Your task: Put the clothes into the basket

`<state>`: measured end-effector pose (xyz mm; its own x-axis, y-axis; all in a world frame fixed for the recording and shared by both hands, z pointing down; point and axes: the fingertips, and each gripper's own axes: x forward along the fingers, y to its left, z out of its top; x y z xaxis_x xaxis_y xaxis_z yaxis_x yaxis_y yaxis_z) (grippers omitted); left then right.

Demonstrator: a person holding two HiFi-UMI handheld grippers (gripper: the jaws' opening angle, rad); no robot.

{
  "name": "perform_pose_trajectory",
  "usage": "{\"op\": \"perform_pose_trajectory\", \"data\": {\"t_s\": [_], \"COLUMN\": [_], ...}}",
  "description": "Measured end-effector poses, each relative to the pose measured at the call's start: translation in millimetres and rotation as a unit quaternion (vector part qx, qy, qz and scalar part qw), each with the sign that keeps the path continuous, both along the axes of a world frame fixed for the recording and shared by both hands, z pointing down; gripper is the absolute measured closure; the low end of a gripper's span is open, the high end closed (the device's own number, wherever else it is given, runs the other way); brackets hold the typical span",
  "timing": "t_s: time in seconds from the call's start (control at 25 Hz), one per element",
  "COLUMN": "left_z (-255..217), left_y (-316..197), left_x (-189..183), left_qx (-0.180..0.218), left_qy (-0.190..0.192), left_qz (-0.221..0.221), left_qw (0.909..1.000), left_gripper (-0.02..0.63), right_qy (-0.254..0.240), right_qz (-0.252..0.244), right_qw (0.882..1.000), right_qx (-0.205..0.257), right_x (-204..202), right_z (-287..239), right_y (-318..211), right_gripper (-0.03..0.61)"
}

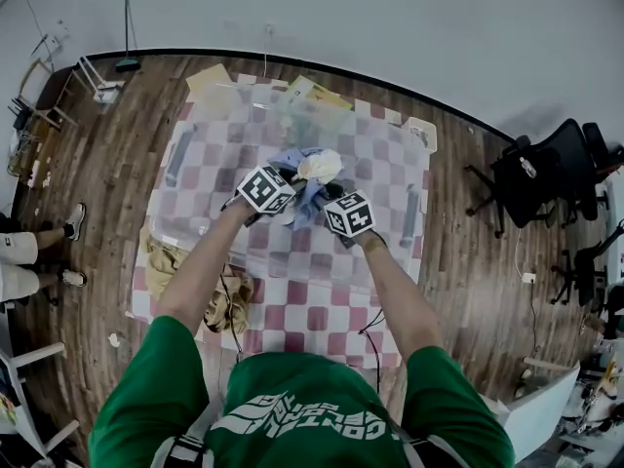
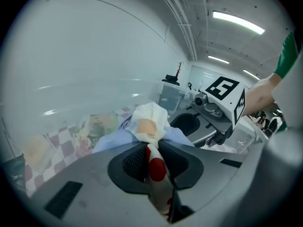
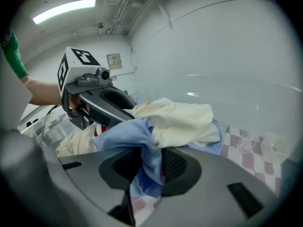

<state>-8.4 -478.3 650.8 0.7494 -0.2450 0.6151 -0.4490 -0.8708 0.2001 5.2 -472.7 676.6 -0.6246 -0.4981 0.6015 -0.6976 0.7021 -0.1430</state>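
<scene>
Left gripper [image 2: 150, 161]: jaws nearly together, clamped on a white cloth with red spots [image 2: 156, 170]. The cloth runs up between the pads to a bunched cream cloth [image 2: 149, 119].

Right gripper [image 3: 150, 167]: jaws a bit wider, clamped on a fold of blue cloth [image 3: 137, 143]. The cream piece sits on top of the blue.

Both grippers hold the same bundle (one wad, gripped from two sides), tips close together and angled downward.

In the head view the bundle sits over the middle of a see-through basket [image 1: 408, 213], which stands on the table [image 1: 322, 310] with its pink-and-white checked cover. Whether the bundle is already below the rim cannot be told.

A tan garment [image 1: 229, 305] lies at the table's near left edge, outside the basket.

Around the table: wood floor, black office chairs [image 1: 546, 174] on the right, a second person's legs [image 1: 39, 252] on the left.
</scene>
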Motion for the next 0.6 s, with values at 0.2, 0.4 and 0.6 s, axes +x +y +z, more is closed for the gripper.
{"op": "perform_pose_trajectory", "data": {"t_s": [0.2, 0.4, 0.6], "left_z": [36.1, 72.7, 104.7], "left_y": [-3.2, 2.8, 11.6], "left_x": [-0.1, -0.7, 0.5], "left_qx": [-0.03, -0.057, -0.072], "left_qy": [-0.031, -0.067, -0.095], "left_qz": [0.017, 0.043, 0.071], "left_qw": [0.9989, 0.9952, 0.9904], "left_gripper": [0.568, 0.568, 0.568], "right_qy": [0.021, 0.049, 0.066], "right_qz": [-0.012, -0.029, -0.035], "right_qw": [0.999, 0.995, 0.99], "right_qx": [-0.036, -0.078, -0.117], "right_x": [0.7, 1.7, 3.6], "right_z": [36.6, 74.4, 106.1], "right_y": [-1.7, 6.3, 17.1], "right_gripper": [0.477, 0.475, 0.469]}}
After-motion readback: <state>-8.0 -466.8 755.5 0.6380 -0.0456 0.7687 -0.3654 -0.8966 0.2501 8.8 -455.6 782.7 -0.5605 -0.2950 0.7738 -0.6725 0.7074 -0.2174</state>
